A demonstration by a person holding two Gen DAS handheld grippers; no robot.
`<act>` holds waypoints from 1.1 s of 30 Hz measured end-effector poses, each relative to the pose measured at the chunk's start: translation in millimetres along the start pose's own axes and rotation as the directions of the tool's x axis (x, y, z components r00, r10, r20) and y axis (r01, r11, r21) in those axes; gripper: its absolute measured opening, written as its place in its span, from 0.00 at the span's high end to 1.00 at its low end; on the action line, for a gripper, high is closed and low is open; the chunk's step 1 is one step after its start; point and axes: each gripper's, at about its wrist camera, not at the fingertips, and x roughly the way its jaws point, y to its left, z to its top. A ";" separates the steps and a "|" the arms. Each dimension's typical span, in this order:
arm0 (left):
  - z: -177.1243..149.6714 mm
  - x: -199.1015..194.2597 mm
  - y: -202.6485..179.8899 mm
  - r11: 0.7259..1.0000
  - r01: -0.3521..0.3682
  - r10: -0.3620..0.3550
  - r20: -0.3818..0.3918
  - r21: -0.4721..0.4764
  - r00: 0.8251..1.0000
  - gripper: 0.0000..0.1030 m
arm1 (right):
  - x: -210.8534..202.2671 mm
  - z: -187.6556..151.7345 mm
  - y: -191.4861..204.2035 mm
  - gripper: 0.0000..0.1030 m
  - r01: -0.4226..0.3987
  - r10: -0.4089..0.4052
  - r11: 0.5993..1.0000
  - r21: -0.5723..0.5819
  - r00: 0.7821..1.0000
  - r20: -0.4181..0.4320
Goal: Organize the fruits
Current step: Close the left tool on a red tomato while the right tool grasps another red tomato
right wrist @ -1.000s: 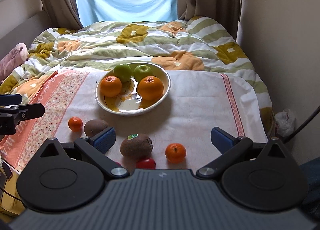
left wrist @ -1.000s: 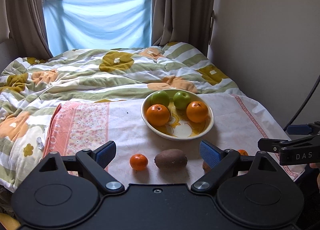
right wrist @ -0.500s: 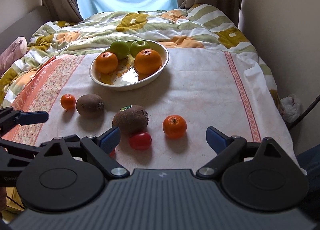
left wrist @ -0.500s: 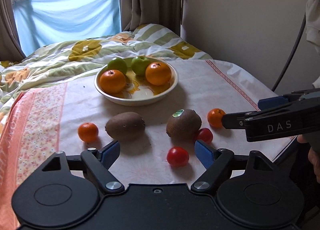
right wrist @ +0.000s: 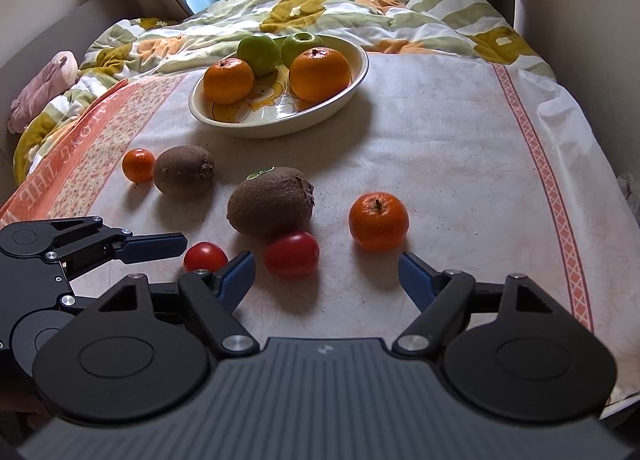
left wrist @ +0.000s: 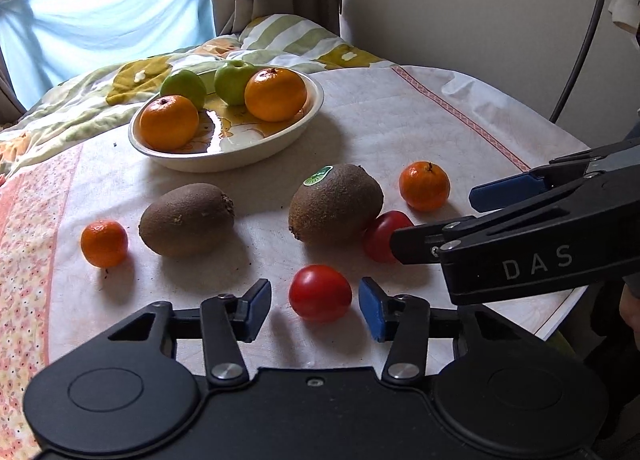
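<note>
Approach step. Left tongs (left wrist: 316, 310), wide open and empty, bracket a tomato (left wrist: 320, 297) lying on the surface between their tips; right tongs (right wrist: 326, 274), equally open and empty, hover just short of a second tomato (right wrist: 292, 253). Next, judged: close, lift, carry to the bowl (left wrist: 280, 142) ahead.

Black left tongs (left wrist: 315, 306) with blue pads (left wrist: 370, 314), silver screws; white "DAS" on right tongs (right wrist: 327, 275)

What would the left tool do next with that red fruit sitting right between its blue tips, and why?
Probably ease forward slightly and close. The left tool is open, and the near tomato lies on the cloth between its fingertips, apparently not yet touched. The bowl behind has room for it.
</note>
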 end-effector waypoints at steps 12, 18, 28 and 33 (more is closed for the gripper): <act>-0.8 1.1 1.5 1.000 -0.003 0.003 -0.014 -0.007 1.000 0.63 | 15.3 4.2 7.5 0.20 -0.022 0.020 0.998 -0.052 0.999 -0.031; -4.4 -3.6 8.6 0.999 -0.031 0.030 -0.022 -0.044 0.999 0.63 | 22.0 2.6 19.0 0.28 -0.022 0.018 0.994 -0.109 0.999 -0.034; -7.2 -12.0 15.8 0.994 -0.068 0.066 -0.029 -0.088 0.997 0.63 | 30.8 0.8 23.8 0.38 -0.011 0.006 0.991 -0.131 0.999 -0.036; -8.1 -16.8 16.3 0.991 -0.078 0.075 -0.027 -0.108 0.997 0.63 | 29.9 0.2 28.1 0.50 -0.011 0.006 0.985 -0.171 1.000 -0.031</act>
